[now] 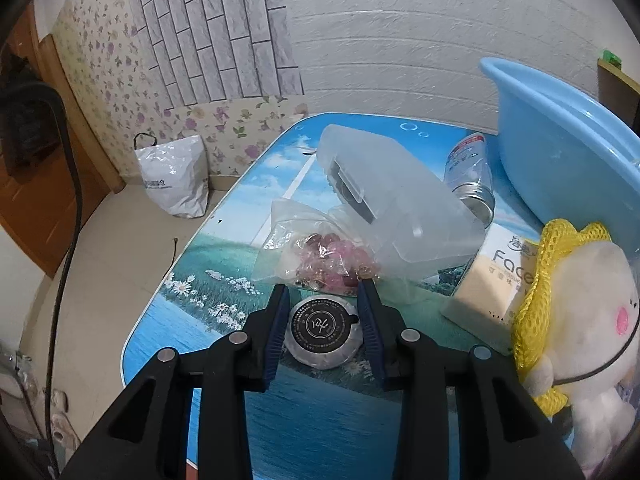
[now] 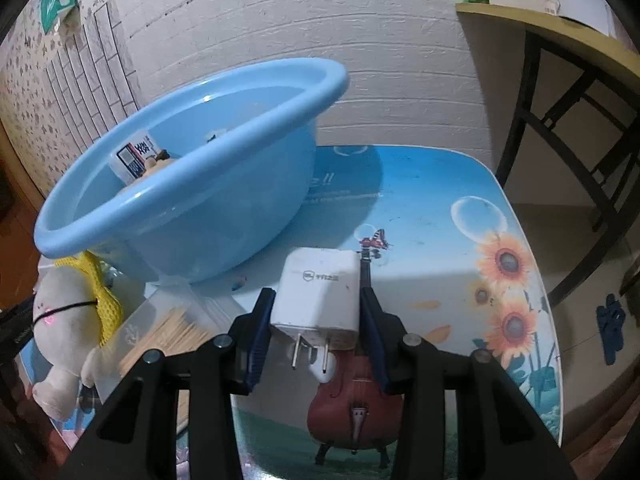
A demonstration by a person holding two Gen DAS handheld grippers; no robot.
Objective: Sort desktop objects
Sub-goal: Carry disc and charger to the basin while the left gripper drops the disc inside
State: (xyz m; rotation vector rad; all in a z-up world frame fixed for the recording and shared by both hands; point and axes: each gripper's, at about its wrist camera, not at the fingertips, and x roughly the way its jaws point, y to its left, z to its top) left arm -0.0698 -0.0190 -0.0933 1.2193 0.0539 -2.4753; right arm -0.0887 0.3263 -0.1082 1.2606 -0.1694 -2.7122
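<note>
You are working over the printed table (image 2: 432, 216), with the blue basin (image 2: 192, 184) sitting propped and tilted at its far side, already carrying a small box and a few other bits; a frosted plastic box (image 1: 396, 200) is lying beside it, a plush toy (image 1: 576, 320) and a tissue pack (image 1: 500, 280) are crowding the near edge. Your right gripper (image 2: 316, 332) is clenching the white charger (image 2: 320, 292), prongs pointing back at the camera; your left gripper (image 1: 324, 320) is closing around the round wrapped puck (image 1: 324, 332), pads at its sides, though contact is hard to confirm. The risks: the puck is looking slick and could be squirting out of a shallow pinch; the bead bag (image 1: 316, 252) is lying just ahead and could be snagging; dropping the charger hard could be rocking the leaning basin.
</note>
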